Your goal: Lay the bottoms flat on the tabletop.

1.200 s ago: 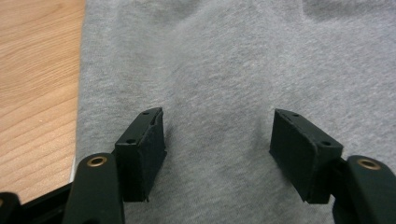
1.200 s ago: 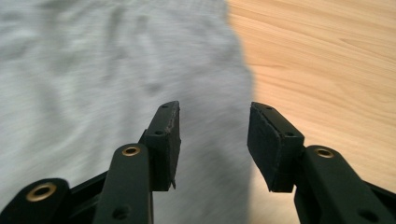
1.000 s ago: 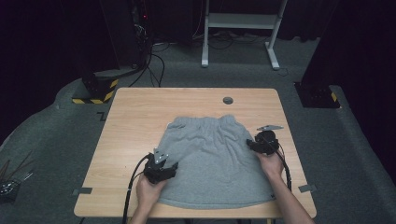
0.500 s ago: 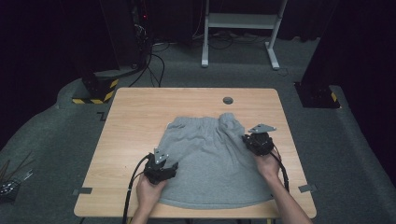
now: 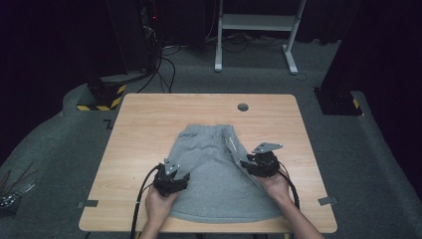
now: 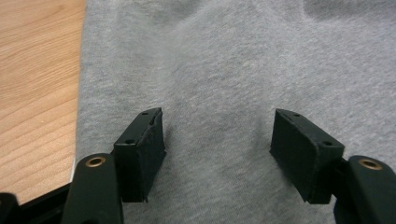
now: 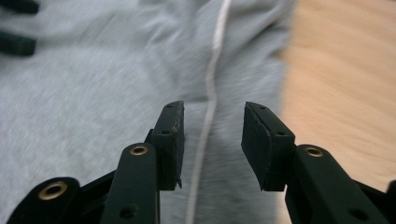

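Note:
Grey shorts (image 5: pixel 214 174) lie flat on the wooden table (image 5: pixel 144 124), waistband at the far side. My left gripper (image 5: pixel 173 172) rests open on their left part; in the left gripper view its jaws (image 6: pixel 217 135) stand wide apart over flat grey cloth (image 6: pixel 224 60). At the shorts' right edge, my right gripper (image 5: pixel 250 163) holds the cloth, lifted and turned inward in a fold. In the right gripper view its jaws (image 7: pixel 212 135) are narrowed around the raised grey cloth (image 7: pixel 93 93), and a white line (image 7: pixel 210 98) on the cloth runs between them. That view is blurred.
A round dark hole (image 5: pixel 243 106) sits near the table's far edge. Bare wood lies left, right and beyond the shorts. Tape tabs (image 5: pixel 326 200) mark the near corners. A white frame (image 5: pixel 259 22) and cables stand on the floor behind.
My right gripper has moved left and slightly nearer, drawing the shorts' right edge inward over the garment. The left gripper has stayed in place.

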`<act>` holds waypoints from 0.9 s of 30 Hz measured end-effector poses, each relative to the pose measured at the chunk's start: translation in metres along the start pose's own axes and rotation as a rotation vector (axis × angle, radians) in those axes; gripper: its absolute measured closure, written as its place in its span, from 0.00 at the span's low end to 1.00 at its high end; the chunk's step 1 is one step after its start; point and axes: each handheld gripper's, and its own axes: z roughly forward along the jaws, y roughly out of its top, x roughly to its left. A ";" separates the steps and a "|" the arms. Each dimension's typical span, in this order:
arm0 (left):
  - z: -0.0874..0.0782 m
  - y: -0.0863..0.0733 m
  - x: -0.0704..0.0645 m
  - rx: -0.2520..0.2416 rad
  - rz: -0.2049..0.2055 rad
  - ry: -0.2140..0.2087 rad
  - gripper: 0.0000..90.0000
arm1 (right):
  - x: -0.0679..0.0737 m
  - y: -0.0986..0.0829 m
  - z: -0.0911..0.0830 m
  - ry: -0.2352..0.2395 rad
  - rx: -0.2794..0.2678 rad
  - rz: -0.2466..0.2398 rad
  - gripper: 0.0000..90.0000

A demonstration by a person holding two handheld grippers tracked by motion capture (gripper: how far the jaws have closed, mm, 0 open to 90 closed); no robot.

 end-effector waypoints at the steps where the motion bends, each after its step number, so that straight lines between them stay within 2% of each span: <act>1: 0.000 0.000 0.000 0.000 0.000 0.000 0.38 | 0.000 0.002 0.000 -0.004 -0.008 0.012 0.65; 2: 0.000 0.000 0.000 0.000 0.000 0.000 0.38 | 0.000 0.002 0.000 -0.004 -0.008 0.012 0.65; 4: 0.000 0.000 0.000 0.000 0.000 0.000 0.38 | 0.005 0.007 0.015 -0.001 0.014 -0.004 0.65; 6: 0.000 0.000 0.000 -0.001 -0.001 0.001 0.38 | 0.007 0.008 0.021 0.011 0.013 -0.002 0.65; 7: 0.000 0.000 0.000 -0.001 -0.001 0.001 0.38 | 0.014 0.011 0.031 0.034 0.019 0.000 0.66; 8: 0.000 0.000 0.000 -0.001 -0.001 0.001 0.38 | 0.014 0.011 0.031 0.034 0.019 0.000 0.66; 9: 0.000 0.000 0.000 -0.002 -0.002 0.002 0.38 | 0.020 0.014 0.041 0.031 0.045 -0.022 0.73; 10: 0.000 0.000 0.000 -0.002 -0.002 0.002 0.38 | 0.020 0.014 0.041 0.031 0.045 -0.022 0.73; 11: 0.000 0.000 0.000 -0.002 -0.002 0.002 0.38 | 0.019 0.015 0.047 0.026 0.062 -0.032 0.84; 12: 0.000 0.000 0.000 -0.002 -0.002 0.002 0.38 | 0.019 0.015 0.047 0.026 0.062 -0.032 0.84; 13: 0.000 0.000 0.000 -0.002 -0.002 0.002 0.38 | 0.018 0.015 0.048 0.028 0.067 -0.022 0.89; 15: 0.000 0.000 0.000 -0.002 -0.001 0.001 0.38 | 0.010 0.015 0.037 -0.022 0.046 -0.028 0.92; 16: 0.000 0.000 0.000 -0.002 -0.001 0.001 0.38 | 0.010 0.015 0.037 -0.022 0.046 -0.028 0.92; 17: 0.000 0.000 0.000 -0.002 -0.002 0.001 0.38 | 0.000 0.019 0.020 -0.109 0.028 -0.049 0.93; 19: 0.000 0.000 0.000 -0.002 -0.002 0.001 0.38 | -0.018 0.023 -0.001 -0.212 0.011 -0.038 0.93; 21: 0.000 0.000 0.000 -0.002 -0.002 0.001 0.38 | -0.044 0.023 -0.011 -0.332 0.002 0.000 0.92; 23: 0.000 0.000 0.000 -0.002 -0.002 0.001 0.38 | -0.072 0.014 -0.001 -0.369 0.067 0.107 0.85; 24: 0.000 0.000 0.000 -0.002 -0.002 0.001 0.38 | -0.072 0.014 -0.001 -0.369 0.067 0.107 0.85; 25: 0.000 0.000 0.000 -0.002 -0.001 0.001 0.38 | -0.087 0.003 0.011 -0.381 0.136 0.180 0.76; 26: 0.000 0.000 0.000 -0.002 -0.002 0.001 0.38 | -0.087 0.003 0.011 -0.381 0.136 0.180 0.76; 27: 0.000 0.000 0.000 -0.001 -0.003 0.001 0.38 | -0.083 -0.002 0.007 -0.362 0.089 0.213 0.72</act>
